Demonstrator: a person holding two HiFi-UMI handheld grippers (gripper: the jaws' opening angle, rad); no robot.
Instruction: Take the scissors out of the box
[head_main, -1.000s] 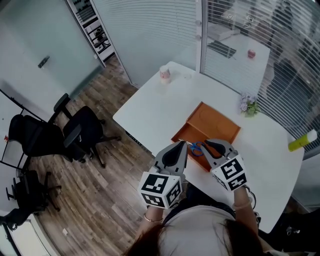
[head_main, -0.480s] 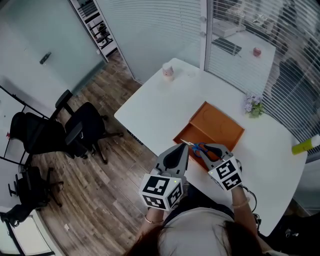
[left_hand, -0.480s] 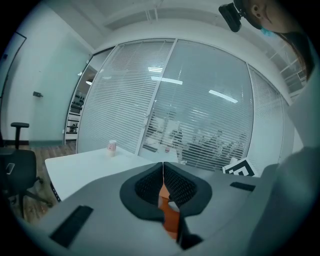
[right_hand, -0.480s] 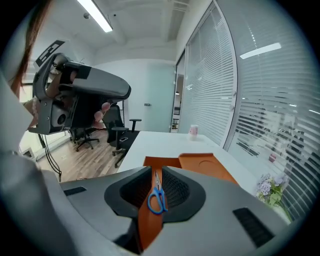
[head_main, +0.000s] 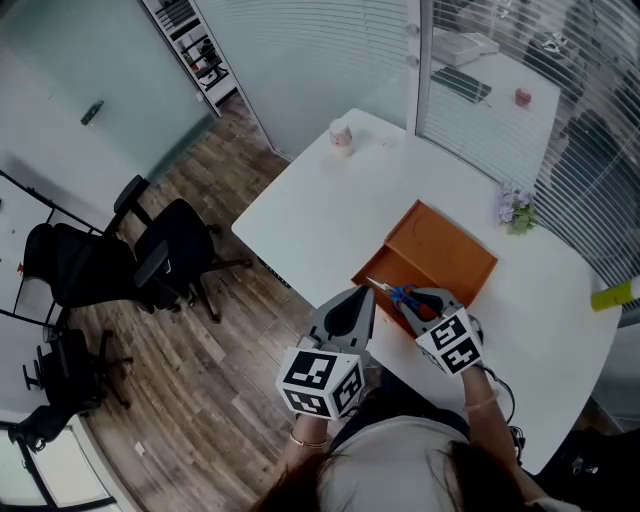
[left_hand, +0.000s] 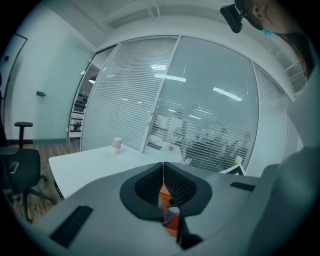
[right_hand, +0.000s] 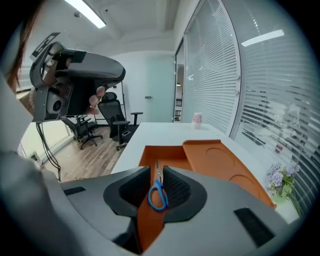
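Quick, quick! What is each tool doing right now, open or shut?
Left tool: shut, holding nothing.
Right tool: opening, with the scissors between its jaws but not gripped.

head view: high overhead, facing steeply down, far from the white table (head_main: 330, 215) | left gripper view: low at table edge, near level, facing glass wall (left_hand: 200, 110) | right gripper view: close over orange box (right_hand: 220, 160), tilted down | shared: table, box, pink cup (head_main: 341, 136)
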